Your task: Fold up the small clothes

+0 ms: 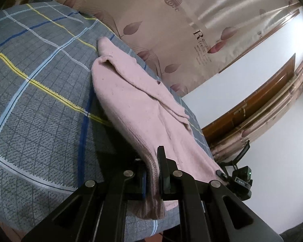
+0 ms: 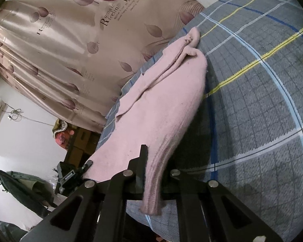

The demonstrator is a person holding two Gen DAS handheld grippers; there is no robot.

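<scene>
Left wrist view
- Left gripper (image 1: pixel 154 173): clenched on the ribbed hem of the pink garment; the knit is pinched between the two black fingers and a short tail of hem hangs below them.
- Pink garment (image 1: pixel 135 104): a small knitted piece, stretched from the gripper up and away across the bed; the near end is lifted off the cover, the far end rests on it. A folded flap or sleeve lies along its right-hand side.
- Bed cover (image 1: pixel 40 92): grey check with yellow, blue and pale blue lines; lies under and to the left of the garment.
- Right gripper (image 1: pixel 222 173): seen at the garment's other near corner, its fingertip touching the cloth edge.
- Curtain (image 1: pixel 171 30): shiny beige with a leaf print and lettering, behind the bed.
- Wall (image 1: pixel 262 104): white, to the right, with a brown wooden trim across it.

Right wrist view
- Right gripper (image 2: pixel 151 173): closed on the ribbed hem, cloth clamped between the fingers, hem end drooping below.
- Pink garment (image 2: pixel 161 111): runs from the fingers up toward the far edge of the bed, near end raised, far tip on the cover.
- Left gripper (image 2: pixel 87 164): at the opposite hem corner, its tip against the cloth.
- Bed cover (image 2: pixel 252 100): fills the right side.
- Curtain (image 2: pixel 60 40): upper left, behind the bed.
- Cardboard boxes (image 2: pixel 80 141): stacked below the curtain, left of the garment.
</scene>
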